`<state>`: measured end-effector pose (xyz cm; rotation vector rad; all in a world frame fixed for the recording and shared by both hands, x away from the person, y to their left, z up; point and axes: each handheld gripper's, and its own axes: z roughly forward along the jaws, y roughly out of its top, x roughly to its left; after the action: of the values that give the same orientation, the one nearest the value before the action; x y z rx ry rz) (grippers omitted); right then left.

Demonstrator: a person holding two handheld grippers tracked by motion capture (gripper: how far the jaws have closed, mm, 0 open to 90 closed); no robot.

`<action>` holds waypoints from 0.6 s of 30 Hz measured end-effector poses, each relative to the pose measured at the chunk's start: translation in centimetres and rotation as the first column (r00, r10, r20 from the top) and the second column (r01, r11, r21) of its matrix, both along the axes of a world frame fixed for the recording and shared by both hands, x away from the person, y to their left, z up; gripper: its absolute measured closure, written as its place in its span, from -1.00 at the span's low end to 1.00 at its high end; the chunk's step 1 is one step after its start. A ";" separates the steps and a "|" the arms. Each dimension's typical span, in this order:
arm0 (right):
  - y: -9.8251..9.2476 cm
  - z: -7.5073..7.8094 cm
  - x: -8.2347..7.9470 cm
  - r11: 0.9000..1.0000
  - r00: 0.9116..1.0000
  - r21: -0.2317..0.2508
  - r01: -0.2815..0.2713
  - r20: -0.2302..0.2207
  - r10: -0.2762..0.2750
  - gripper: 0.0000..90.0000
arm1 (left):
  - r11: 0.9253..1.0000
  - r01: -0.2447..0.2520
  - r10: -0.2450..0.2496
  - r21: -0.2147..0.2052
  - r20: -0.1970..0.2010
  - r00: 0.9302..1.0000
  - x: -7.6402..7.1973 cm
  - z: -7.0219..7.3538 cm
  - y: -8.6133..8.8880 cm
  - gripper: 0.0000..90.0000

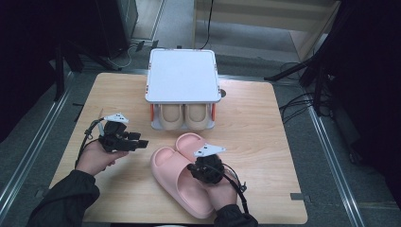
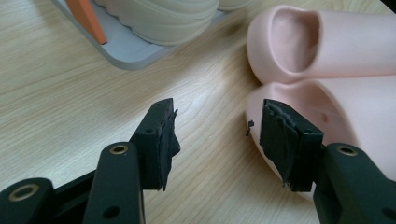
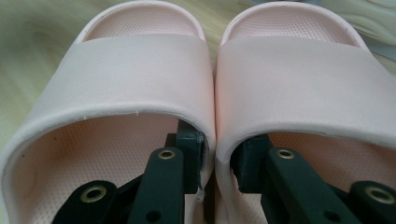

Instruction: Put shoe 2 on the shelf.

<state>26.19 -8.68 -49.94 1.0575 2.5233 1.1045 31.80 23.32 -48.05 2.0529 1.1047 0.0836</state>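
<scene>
Two pink slippers lie side by side on the wooden table (image 1: pixel 255 118), the left one (image 1: pixel 177 182) (image 3: pixel 140 74) and the right one (image 1: pixel 189 141) (image 3: pixel 303 79). My right gripper (image 1: pixel 206 169) (image 3: pixel 217 149) has one jaw inside each slipper and is shut on their two touching inner walls, under the straps. My left gripper (image 1: pixel 137 143) (image 2: pixel 215 116) hovers open over bare wood, just left of the slippers' toes (image 2: pixel 355 107), with nothing between its jaws.
A small white rack (image 1: pixel 182 75) with orange posts (image 2: pixel 86 18) stands at the table's back middle. A beige pair of slippers (image 1: pixel 184 116) (image 2: pixel 163 18) sits on its lower shelf. Bare wood lies on both sides.
</scene>
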 end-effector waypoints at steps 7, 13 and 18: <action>-0.7 1.1 -0.4 0.987 0.989 0.062 -0.146 -0.001 0.146 0.67 | 1.000 -0.012 0.012 -0.001 0.002 1.000 -0.1 0.1 0.6 -0.01; -0.8 2.8 0.1 0.959 0.962 0.095 -0.268 -0.016 0.271 0.67 | 1.000 -0.027 0.027 -0.007 0.004 1.000 -0.2 0.2 0.8 -0.01; -0.5 4.3 0.9 0.926 0.929 0.085 -0.368 -0.001 0.369 0.67 | 0.999 -0.033 0.033 -0.009 0.004 0.999 -0.4 0.1 1.1 -0.01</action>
<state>27.06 -9.16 -45.60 0.6191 2.7860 1.3053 31.44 24.43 -47.92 2.0255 1.1344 0.0992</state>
